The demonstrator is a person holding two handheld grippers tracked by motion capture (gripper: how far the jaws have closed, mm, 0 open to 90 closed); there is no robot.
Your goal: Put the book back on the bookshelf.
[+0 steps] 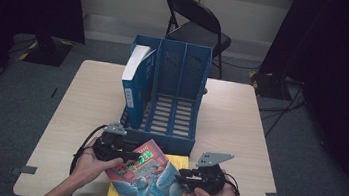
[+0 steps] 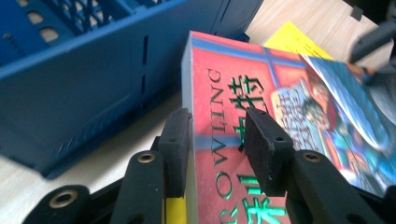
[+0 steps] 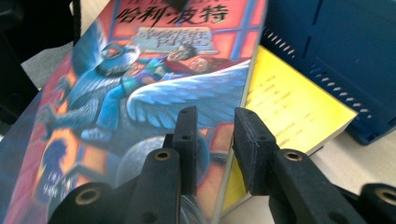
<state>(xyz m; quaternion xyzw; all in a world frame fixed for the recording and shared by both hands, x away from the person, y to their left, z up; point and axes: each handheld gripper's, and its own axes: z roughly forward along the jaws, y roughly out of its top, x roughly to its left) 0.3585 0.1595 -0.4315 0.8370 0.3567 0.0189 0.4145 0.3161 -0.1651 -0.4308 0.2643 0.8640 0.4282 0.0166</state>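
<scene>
A red book [image 1: 154, 181] with a winged blue creature on its cover lies tilted at the table's near edge, over a yellow book [image 1: 177, 160]. My left gripper [image 1: 130, 156] grips its spine side. In the left gripper view the jaws [image 2: 217, 140] clamp the red book [image 2: 243, 84], one pad on the cover and the other on the far side. My right gripper [image 1: 183, 175] holds the opposite edge. In the right gripper view the jaws [image 3: 215, 140] straddle the red book's [image 3: 154, 84] edge, with the yellow book [image 3: 289, 107] beneath.
A blue file rack [image 1: 162, 137] stands just behind the books, with a blue-and-white book [image 1: 134, 78] upright in its left slot. The pale wooden table [image 1: 238, 136] has bare room on both sides of the rack. A black folding chair [image 1: 196, 25] stands beyond the table.
</scene>
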